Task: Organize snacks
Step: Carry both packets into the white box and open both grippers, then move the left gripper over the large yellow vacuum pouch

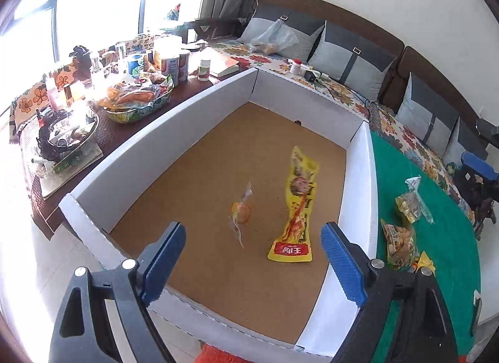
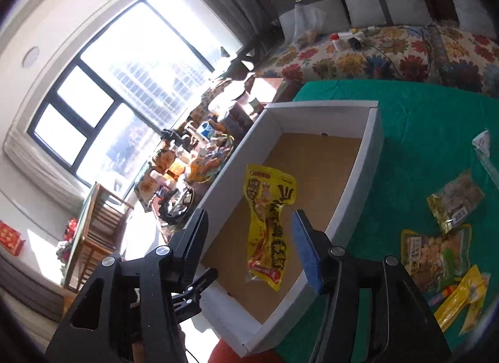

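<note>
A shallow box (image 1: 156,132) with white walls and a brown floor stands on a green cloth (image 1: 436,238). Over its floor are a long yellow snack packet (image 1: 297,207) and a small clear packet with an orange snack (image 1: 240,211), both slightly blurred. My left gripper (image 1: 254,230) hangs above the box's near edge, open, with nothing between its blue pads. In the right wrist view the same yellow packet (image 2: 268,225) shows inside the box (image 2: 352,182), beyond my right gripper (image 2: 249,218), which is open and holds nothing. Several more snack packets (image 2: 436,253) lie on the green cloth (image 2: 421,144) right of the box.
A dark table (image 1: 187,94) left of the box is crowded with jars, bottles and a tray of snacks (image 1: 137,99). Behind the box runs a sofa with a flowered cover (image 1: 405,135) and grey cushions (image 1: 352,57). A bright window (image 2: 124,88) fills the left.
</note>
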A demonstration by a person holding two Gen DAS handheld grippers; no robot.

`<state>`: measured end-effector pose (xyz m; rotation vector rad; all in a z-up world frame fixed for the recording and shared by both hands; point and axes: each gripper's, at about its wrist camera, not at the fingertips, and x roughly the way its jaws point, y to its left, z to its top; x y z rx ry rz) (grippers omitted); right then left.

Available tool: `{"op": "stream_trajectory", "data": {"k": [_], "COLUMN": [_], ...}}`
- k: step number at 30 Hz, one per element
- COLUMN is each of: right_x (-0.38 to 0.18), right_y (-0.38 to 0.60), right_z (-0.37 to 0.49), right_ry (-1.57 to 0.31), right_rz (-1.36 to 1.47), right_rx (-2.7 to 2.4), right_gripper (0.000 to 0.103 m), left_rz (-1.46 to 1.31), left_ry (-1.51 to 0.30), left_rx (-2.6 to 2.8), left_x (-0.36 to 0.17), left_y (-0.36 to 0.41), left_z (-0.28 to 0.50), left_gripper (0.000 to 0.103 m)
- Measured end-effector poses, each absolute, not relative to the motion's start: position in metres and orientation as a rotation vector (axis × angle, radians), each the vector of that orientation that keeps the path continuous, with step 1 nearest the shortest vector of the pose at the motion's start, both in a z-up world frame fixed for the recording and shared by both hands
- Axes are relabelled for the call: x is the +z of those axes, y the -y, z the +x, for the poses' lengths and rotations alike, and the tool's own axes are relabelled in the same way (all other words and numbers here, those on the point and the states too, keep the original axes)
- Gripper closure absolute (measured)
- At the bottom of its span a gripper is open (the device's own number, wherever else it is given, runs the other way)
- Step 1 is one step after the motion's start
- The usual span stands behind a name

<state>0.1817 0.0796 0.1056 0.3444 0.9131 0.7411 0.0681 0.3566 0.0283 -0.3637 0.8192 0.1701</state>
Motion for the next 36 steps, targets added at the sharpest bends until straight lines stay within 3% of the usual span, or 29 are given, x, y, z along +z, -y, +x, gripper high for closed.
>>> {"op": "stream_trajectory", "data": {"k": [2,6,13,19,27,32,36], "right_x": [0.101,0.068,-0.049,-0.076,-0.097,-0.104,-0.104], "right_y": [-0.049,0.041,0.205,0.25,0.25,0.253,0.257], "right_z": [0.175,0.161,0.116,0.095,0.103,0.123,0.141], "right_ry": [-0.863,-0.766,-0.883,-0.898,-0.914,-0.945,-0.945], "right_rz": [0.29,0.086,-0.106,-0.06,-0.001,0.033,0.029], "right_rx": [0.651,0.362,-0.066,-0.137,-0.119,-0.12,-0.096], "right_gripper": [0.029,0.016,0.017,0.017,0.016,0.001,0.0], "left_rz": [-0.383,-0.353,-0.149,-0.028,0.044,0.127,0.116], "left_ry": [-0.829,-0.83,-0.861,-1.032,-1.024,-1.003,-0.988], "left_rx": [0.146,0.01,-0.31,-0.353,-0.258,-0.251,-0.237], "left_x": [0.022,0.028,0.032,-0.04,-0.094,-0.101,-0.102], "left_y": [-0.347,-0.29,-0.135,-0.032,-0.011,0.001,0.015], "left_z": [0.065,0.063,0.066,0.088,0.102,0.122,0.15], "left_gripper": [0.015,0.015,0.005,0.005,0.005,0.001,0.0]}}
